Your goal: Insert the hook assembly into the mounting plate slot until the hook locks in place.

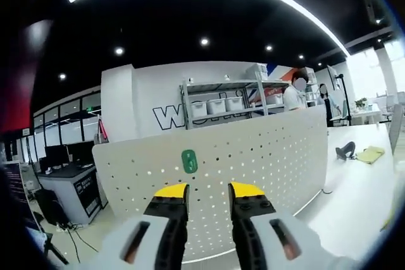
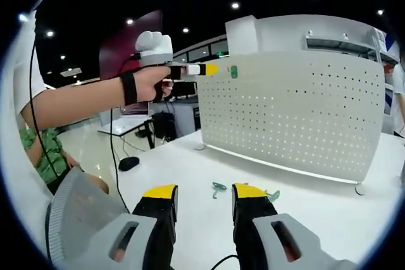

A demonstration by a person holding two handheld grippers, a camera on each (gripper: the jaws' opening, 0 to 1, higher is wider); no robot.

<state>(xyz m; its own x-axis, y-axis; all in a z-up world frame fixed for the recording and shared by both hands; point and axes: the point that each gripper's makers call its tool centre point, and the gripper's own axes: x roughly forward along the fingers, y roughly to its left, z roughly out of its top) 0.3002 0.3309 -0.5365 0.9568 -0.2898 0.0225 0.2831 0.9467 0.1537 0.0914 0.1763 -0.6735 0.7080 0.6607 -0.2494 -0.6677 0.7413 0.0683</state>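
Observation:
A white perforated mounting plate [image 1: 266,156] stands upright on the white table. One green hook [image 1: 189,161] sits on its face near the upper left, just above and ahead of my left gripper [image 1: 209,191], which is open with nothing between its yellow tips. In the right gripper view a hand holds the left gripper [image 2: 212,69] level, its tip close to the green hook [image 2: 233,71] on the plate [image 2: 297,105]. My right gripper [image 2: 204,191] is open low over the table. Two loose green hooks [image 2: 219,187] [image 2: 272,195] lie just beyond its tips.
A black mouse-like object [image 2: 128,163] and a cable lie on the table at the left. A yellow item [image 1: 370,154] and a dark object [image 1: 345,151] rest on the table right of the plate. Shelves with bins [image 1: 218,104] and people stand behind.

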